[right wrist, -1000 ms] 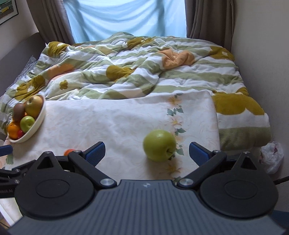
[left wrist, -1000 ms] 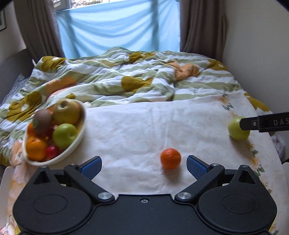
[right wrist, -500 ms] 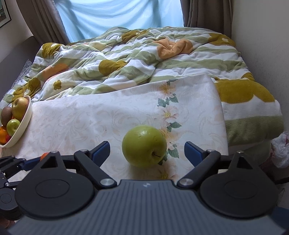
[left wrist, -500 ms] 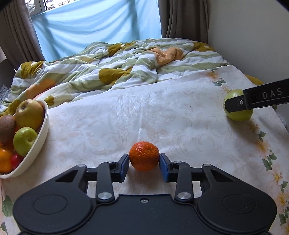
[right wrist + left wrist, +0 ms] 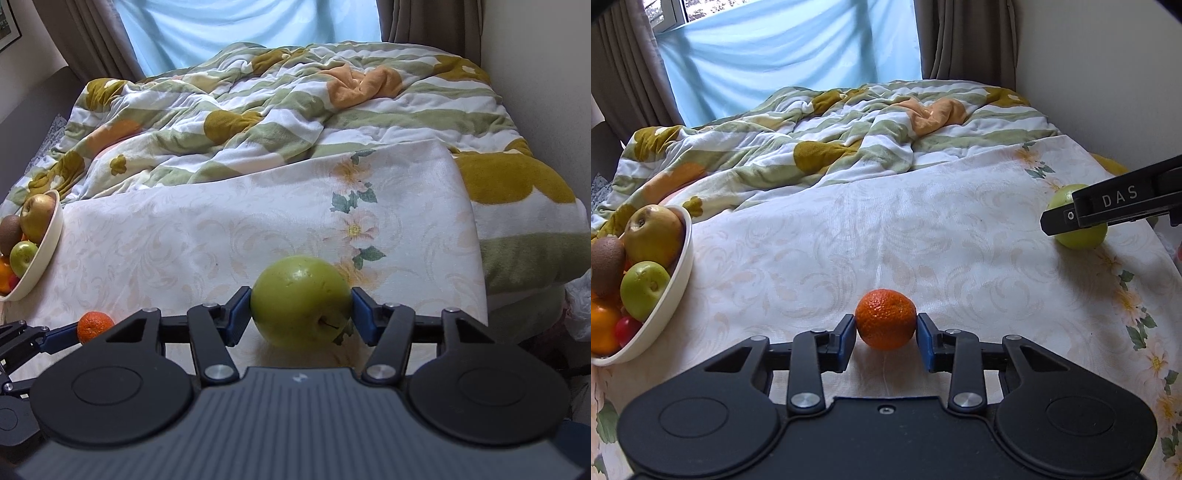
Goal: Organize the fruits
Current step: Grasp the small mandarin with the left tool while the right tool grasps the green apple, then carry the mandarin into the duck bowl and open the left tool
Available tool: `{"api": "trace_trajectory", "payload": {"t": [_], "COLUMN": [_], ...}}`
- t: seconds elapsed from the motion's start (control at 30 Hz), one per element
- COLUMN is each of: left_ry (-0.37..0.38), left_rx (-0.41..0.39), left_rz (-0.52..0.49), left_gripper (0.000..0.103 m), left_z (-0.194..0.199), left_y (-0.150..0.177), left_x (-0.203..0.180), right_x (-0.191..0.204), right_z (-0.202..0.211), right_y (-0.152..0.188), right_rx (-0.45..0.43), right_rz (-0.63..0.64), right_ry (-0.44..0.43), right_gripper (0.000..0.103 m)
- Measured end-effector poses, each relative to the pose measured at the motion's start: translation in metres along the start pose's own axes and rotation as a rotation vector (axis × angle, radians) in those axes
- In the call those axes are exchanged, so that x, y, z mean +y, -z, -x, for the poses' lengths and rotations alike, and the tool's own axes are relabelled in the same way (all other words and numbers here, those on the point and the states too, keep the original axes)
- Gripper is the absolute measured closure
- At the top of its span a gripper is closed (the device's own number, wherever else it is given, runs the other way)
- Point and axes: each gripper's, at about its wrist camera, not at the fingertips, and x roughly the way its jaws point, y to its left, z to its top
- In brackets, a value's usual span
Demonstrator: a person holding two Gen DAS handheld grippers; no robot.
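Note:
My left gripper [image 5: 885, 332] is shut on a small orange mandarin [image 5: 885, 319], which rests on the white floral cloth [image 5: 923, 240]. My right gripper [image 5: 301, 312] is shut on a green apple [image 5: 301, 301] lying on the same cloth; in the left wrist view the apple [image 5: 1078, 236] sits at the far right behind the right gripper's finger. The mandarin also shows in the right wrist view [image 5: 95, 325] at the lower left. A cream bowl [image 5: 677, 273] holding several fruits stands at the left, and it shows in the right wrist view too [image 5: 48, 240].
A rumpled green, white and mustard blanket [image 5: 831, 140] covers the bed behind the cloth. A blue curtain [image 5: 790, 55] hangs at the back. A wall [image 5: 1108, 74] runs along the right. A white plastic bag [image 5: 580, 302] lies past the cloth's right edge.
Both grippers moved forward to their fruits and closed: the left on the mandarin, then the right on the green apple.

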Motion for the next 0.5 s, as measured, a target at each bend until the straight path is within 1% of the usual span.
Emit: {"api": "trace_trajectory", "payload": {"t": [0.27, 0.5], "left_ry": [-0.018, -0.072], "left_rx": [-0.035, -0.099], "left_rz": [0.037, 0.084], "left_gripper": [0.064, 0.064], "left_z": [0.021, 0.060], "left_y": [-0.001, -0.004], "left_x": [0.012, 0.037], "right_x": [0.015, 0.041], "right_z": [0.015, 0.042], "right_y": [-0.006, -0.016], "right_rx": [-0.031, -0.071], "right_rz": [0.021, 0.054], "right_ry": [-0.025, -0.063], "right_gripper": [0.031, 0.031]}}
